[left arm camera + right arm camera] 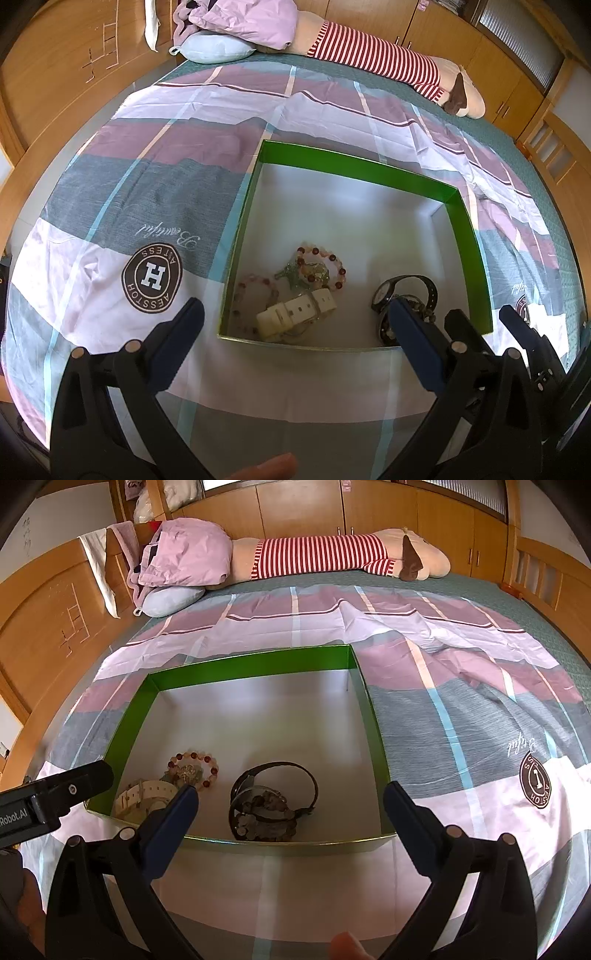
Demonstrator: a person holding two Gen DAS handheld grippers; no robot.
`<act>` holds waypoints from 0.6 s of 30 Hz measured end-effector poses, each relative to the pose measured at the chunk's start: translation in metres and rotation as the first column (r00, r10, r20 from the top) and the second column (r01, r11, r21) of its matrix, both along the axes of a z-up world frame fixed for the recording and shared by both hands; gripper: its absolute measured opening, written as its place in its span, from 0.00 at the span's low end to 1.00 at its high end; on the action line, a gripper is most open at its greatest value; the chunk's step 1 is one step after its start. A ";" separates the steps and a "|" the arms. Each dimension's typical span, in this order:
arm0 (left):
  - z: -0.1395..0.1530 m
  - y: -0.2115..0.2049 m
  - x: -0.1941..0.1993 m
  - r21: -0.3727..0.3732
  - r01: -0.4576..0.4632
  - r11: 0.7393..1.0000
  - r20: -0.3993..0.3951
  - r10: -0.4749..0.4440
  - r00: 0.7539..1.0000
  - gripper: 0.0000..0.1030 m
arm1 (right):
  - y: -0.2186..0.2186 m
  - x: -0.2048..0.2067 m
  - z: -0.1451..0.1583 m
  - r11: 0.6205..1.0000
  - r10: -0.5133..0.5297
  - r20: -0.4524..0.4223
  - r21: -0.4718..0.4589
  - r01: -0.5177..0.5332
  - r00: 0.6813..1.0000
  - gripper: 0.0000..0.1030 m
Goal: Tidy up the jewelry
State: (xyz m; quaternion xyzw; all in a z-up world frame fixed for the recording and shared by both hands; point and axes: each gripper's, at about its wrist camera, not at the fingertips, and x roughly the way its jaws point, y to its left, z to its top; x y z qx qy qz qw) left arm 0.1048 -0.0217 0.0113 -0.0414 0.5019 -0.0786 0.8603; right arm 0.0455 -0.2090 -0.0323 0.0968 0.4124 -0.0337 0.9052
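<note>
A green-walled box (354, 166) (243, 664) with a grey floor lies on the bedsheet. Inside near its front edge lie a red bead bracelet (334, 267) (210, 766), a pink bead bracelet (255, 288), a white watch (299, 314) (147, 794), a greenish pendant (295, 277), a black watch (406, 291) (277, 779) and a dark bead bracelet (266, 819). My left gripper (295, 321) is open and empty, just before the box's front edge. My right gripper (291, 801) is open and empty over the front edge, straddling the black watch; it also shows in the left wrist view (517, 325).
The box sits on a plaid pink, grey and white sheet (147, 177) (461, 709) over a bed. A striped plush toy (332, 555), a pink garment (184, 554) and a blue pillow (214, 46) lie at the far edge. Wooden cabinets stand behind.
</note>
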 end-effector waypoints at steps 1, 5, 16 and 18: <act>0.000 0.000 0.000 0.000 0.000 1.000 0.000 0.000 1.000 0.98 | 0.000 0.000 0.000 1.000 0.000 0.000 0.000 0.000 1.000 0.97; 0.000 0.000 0.000 0.002 -0.001 1.000 -0.001 0.001 1.000 0.98 | 0.000 -0.001 0.000 1.000 -0.002 0.001 0.001 0.002 1.000 0.97; 0.000 0.000 0.000 0.001 0.000 1.000 0.000 0.000 1.000 0.98 | 0.001 0.000 0.000 1.000 -0.002 -0.002 0.000 0.002 1.000 0.97; 0.000 0.000 0.000 0.000 -0.001 1.000 -0.002 0.001 1.000 0.98 | 0.001 0.000 -0.001 1.000 -0.001 -0.002 -0.001 0.001 1.000 0.97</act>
